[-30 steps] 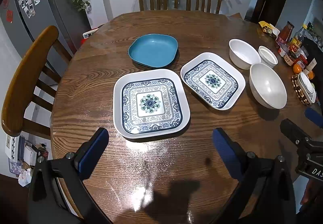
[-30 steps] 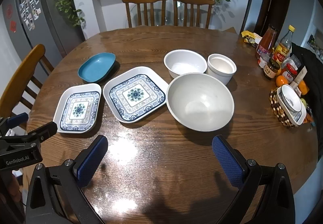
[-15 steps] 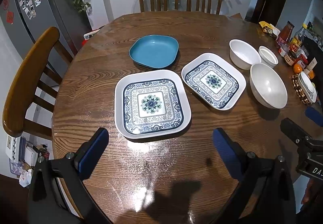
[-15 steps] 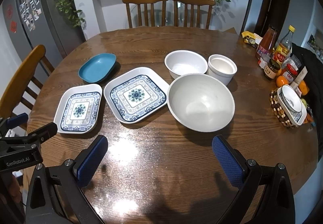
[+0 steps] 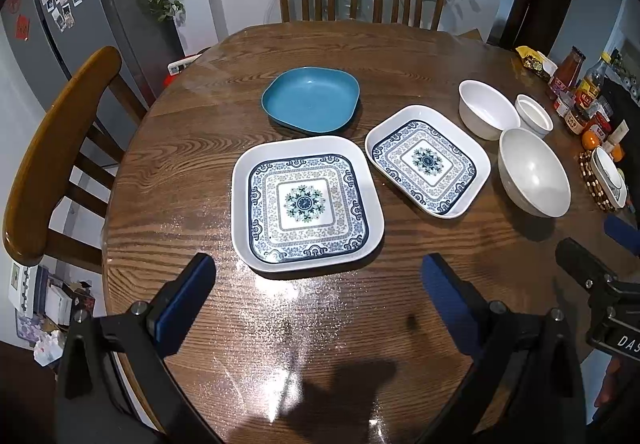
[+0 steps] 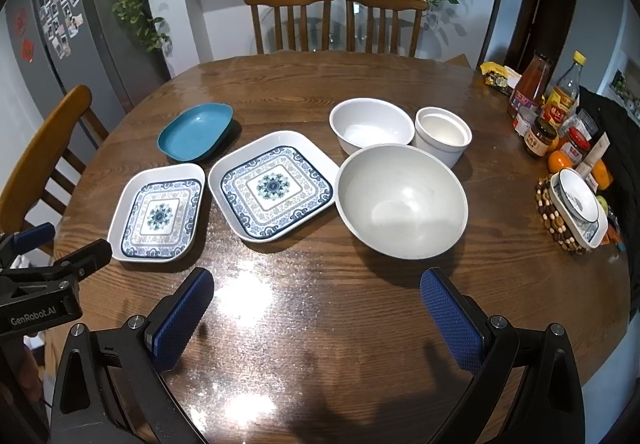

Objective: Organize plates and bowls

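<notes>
**A:** Anything changed over the last second?

**B:** Hardly. Only a slight drift in both views, and no dish shifted on the round wooden table [image 5: 180, 183]. Left gripper [image 5: 316, 276] still spread wide and empty. Right gripper [image 6: 317, 284] the same. Both hanging above the near edge.

**A:** Meaning for the job?

**B:** Sorting not yet begun, by the look of it. Nothing stacked, nothing gripped. Probably still settling on a first piece.

**A:** Layout, near to far?

**B:** Nearest, straight ahead of the left gripper, a white square plate with a blue floral pattern [image 5: 307, 203], lying flat. Just right of it, across a narrow gap, a second patterned square plate [image 5: 427, 160], turned cornerwise. Right again, ahead of the right gripper, a large round white bowl [image 6: 401, 199], hard against that second plate's rim. Touching or not, impossible to say.

**A:** And farther back?

**B:** Far left, a teal rounded-square dish [image 5: 311, 99], close behind the two patterned plates. Far right, a medium white bowl [image 6: 372, 125] and a small white straight-sided cup [image 6: 443, 133] side by side, just behind the large bowl.

**A:** Condition?

**B:** All upright, empty, glossy and clean-looking. Two matching plates and three nestable whites, so likely easy to stack.
</notes>
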